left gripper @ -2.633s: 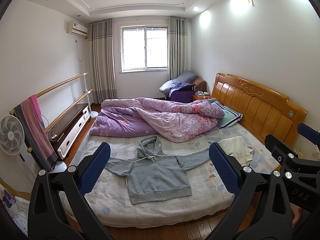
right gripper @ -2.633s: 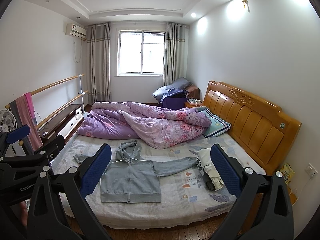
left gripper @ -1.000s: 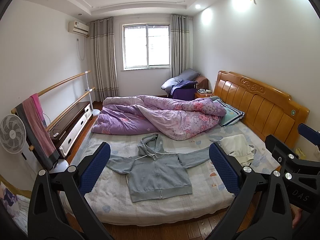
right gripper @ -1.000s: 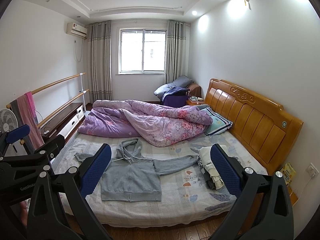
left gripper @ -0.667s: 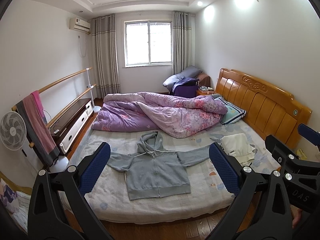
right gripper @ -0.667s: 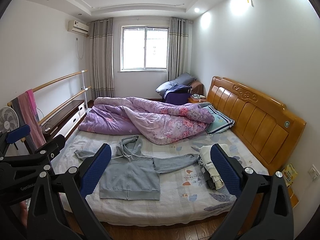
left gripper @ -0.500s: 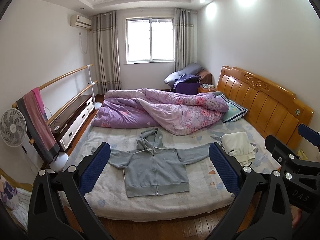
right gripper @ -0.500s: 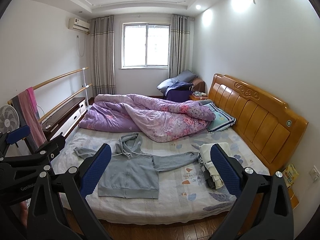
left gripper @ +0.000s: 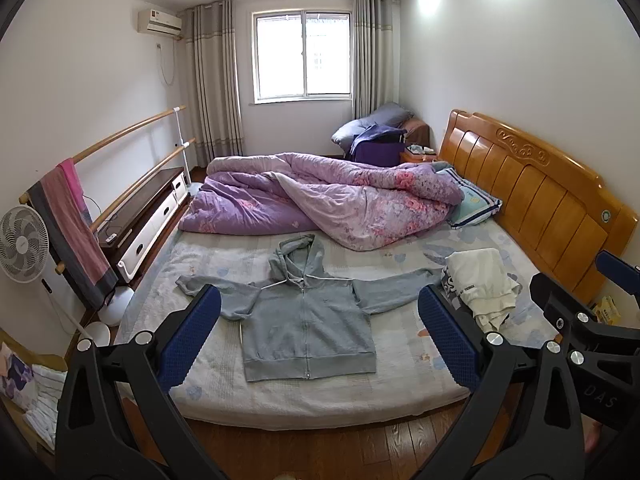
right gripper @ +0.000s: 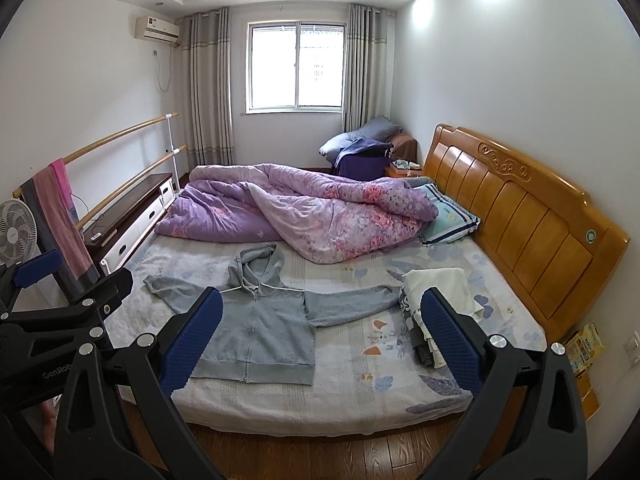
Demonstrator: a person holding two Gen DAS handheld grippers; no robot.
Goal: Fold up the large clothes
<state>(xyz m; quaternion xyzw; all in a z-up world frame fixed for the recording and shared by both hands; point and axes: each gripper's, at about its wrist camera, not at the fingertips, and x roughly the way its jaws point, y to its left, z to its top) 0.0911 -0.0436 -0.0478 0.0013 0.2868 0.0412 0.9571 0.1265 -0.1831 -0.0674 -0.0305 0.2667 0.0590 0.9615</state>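
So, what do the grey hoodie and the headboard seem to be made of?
Grey hoodie: soft knit fabric, probably cotton fleece; matte, ribbed hem, lies limp. Headboard: wood, it seems, with glossy orange varnish; visible panels, carved ornament and a sheen.

Hoodie: left hem corner and part of left sleeve hidden behind the right gripper's blue pad. Folded clothes pile near the bed's headboard edge: lower layers covered, print unreadable. Yellow packet on floor: label too small.
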